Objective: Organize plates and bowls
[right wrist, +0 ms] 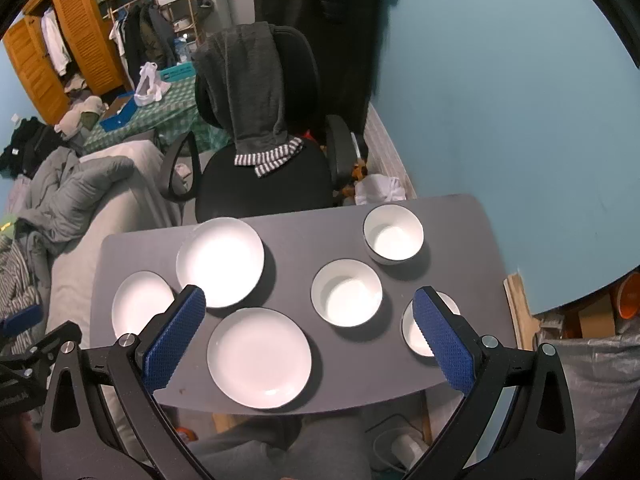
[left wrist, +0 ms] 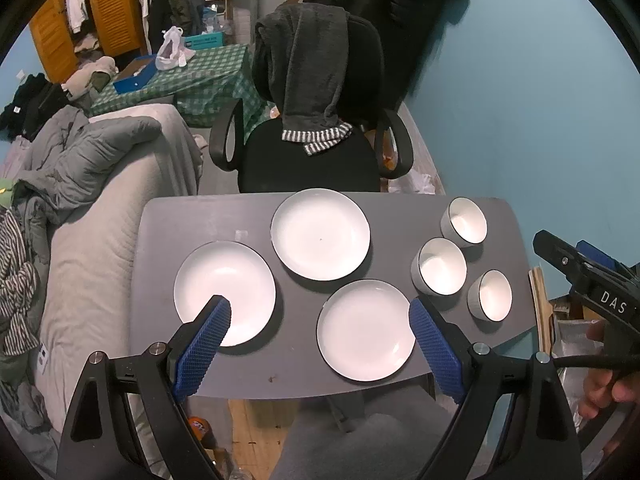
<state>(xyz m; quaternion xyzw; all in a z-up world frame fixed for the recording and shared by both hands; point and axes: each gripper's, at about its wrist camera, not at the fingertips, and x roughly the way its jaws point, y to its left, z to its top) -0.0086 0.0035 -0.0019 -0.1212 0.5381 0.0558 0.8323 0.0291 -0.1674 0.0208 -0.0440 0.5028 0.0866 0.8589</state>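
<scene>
Three white plates lie apart on a small grey table (left wrist: pixel 168 216): a left plate (left wrist: pixel 240 280), a far plate (left wrist: pixel 320 234) and a near plate (left wrist: pixel 366 330). Three white bowls stand on the right: a far bowl (left wrist: pixel 464 222), a middle bowl (left wrist: pixel 440 266) and a near bowl (left wrist: pixel 492 295). My left gripper (left wrist: pixel 320 306) hangs open above the table's near side, holding nothing. My right gripper (right wrist: pixel 310 294) is also open and empty, with the near plate (right wrist: pixel 259 357) and middle bowl (right wrist: pixel 346 299) between its blue fingers. The near bowl (right wrist: pixel 420 336) is partly hidden behind the right finger.
A black office chair (left wrist: pixel 312 160) draped with a dark hooded garment stands just beyond the table's far edge. A bed with grey covers (left wrist: pixel 100 208) runs along the left. A blue wall (left wrist: pixel 520 120) is on the right. A person's lap sits below the near edge.
</scene>
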